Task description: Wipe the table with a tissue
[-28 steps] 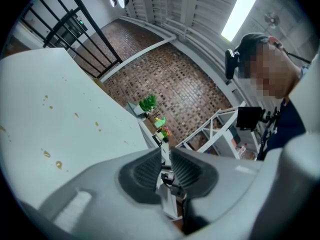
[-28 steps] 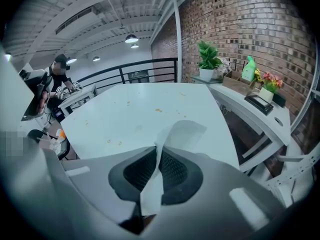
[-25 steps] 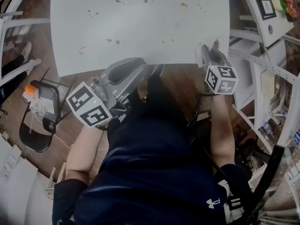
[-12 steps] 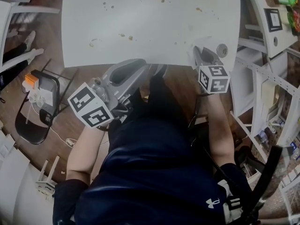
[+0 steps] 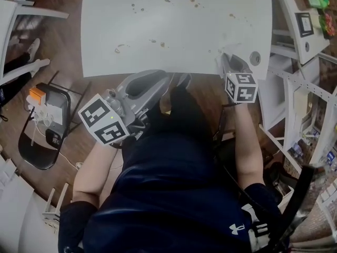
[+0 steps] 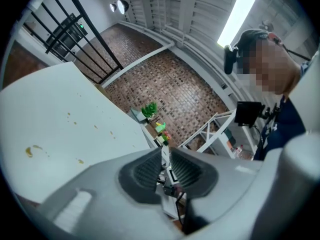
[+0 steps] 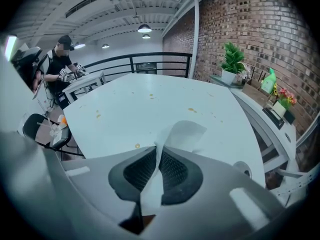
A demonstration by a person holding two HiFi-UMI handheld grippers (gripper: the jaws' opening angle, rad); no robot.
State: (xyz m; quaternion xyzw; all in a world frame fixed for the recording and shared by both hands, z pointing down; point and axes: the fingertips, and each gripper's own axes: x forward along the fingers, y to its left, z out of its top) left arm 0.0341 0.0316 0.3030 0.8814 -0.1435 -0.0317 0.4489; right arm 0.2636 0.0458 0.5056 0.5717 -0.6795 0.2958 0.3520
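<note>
Right gripper (image 7: pixel 157 151): jaws clenched on the tissue (image 7: pixel 184 133), at the near right corner of the surface (image 5: pixel 174 30). Left gripper (image 6: pixel 166 155): jaws slightly apart, empty, off the near edge. Suggest pressing the tissue flat, then overlapping sweeps through the brown spots (image 5: pixel 161 45).
</note>
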